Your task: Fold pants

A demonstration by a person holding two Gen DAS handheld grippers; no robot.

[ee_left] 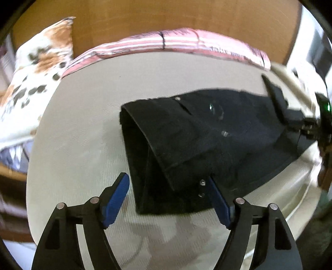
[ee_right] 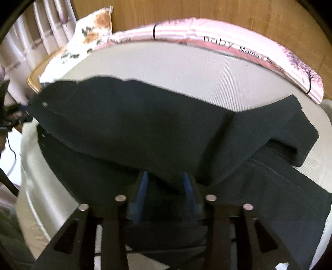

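Observation:
Black pants [ee_left: 199, 141] lie partly folded on a pale grey mattress [ee_left: 83, 128]. In the left wrist view my left gripper [ee_left: 169, 187] is wide open; its right blue finger [ee_left: 220, 205] touches the near pants edge, its left finger [ee_left: 116, 201] is over bare mattress. My right gripper shows at the right edge [ee_left: 290, 116], at the pants' far end. In the right wrist view the pants [ee_right: 145, 128] drape over my right gripper [ee_right: 165, 176], whose blue fingers [ee_right: 142, 187] stand apart with cloth over their tips; grip unclear.
A pink striped cushion [ee_left: 186, 41] lies along the mattress's far edge against a wooden headboard [ee_left: 166, 18]. A floral pillow [ee_left: 35, 68] lies at the far left. Curtains [ee_right: 31, 41] hang at the left in the right wrist view.

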